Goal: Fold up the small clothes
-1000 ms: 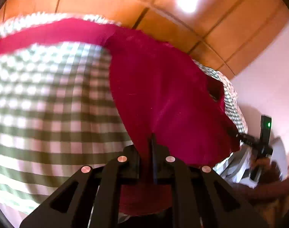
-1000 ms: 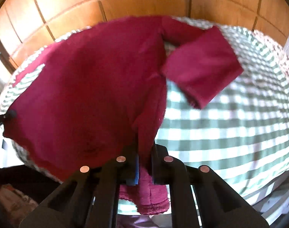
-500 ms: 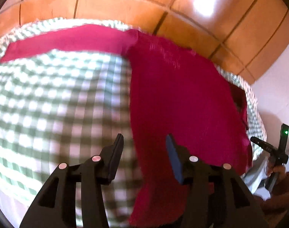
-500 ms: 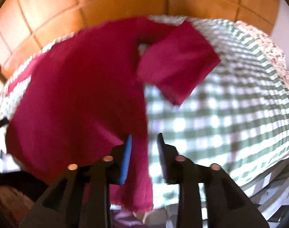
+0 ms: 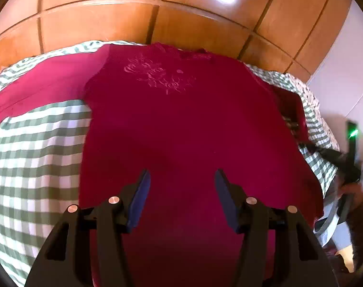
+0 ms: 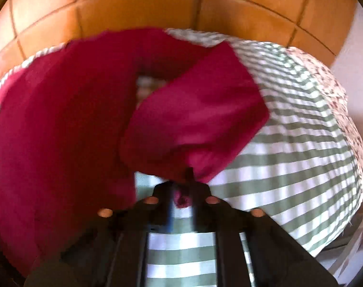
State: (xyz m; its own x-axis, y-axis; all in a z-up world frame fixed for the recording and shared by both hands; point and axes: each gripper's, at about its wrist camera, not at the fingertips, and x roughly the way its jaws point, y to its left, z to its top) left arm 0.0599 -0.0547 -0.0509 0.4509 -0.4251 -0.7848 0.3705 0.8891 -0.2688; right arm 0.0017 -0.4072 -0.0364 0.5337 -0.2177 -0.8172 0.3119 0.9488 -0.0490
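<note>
- 1 red top [image 5: 181, 119]: spread flat on the checked cloth [image 5: 33, 167], ready for folding.
- left gripper [image 5: 180, 191]: jaws just opened, nothing between them, above the top's lower body.
- right gripper [image 6: 183, 186]: jaws just closed, pinching the top's sleeve [image 6: 195, 119], likely to fold it inward.

Under my fingers was a surface covered by a green-and-white checked cloth [image 5: 35, 157]. A dark red top [image 5: 181, 124] lay spread flat on it, one sleeve [image 5: 38, 83] stretched along the far edge.
</note>
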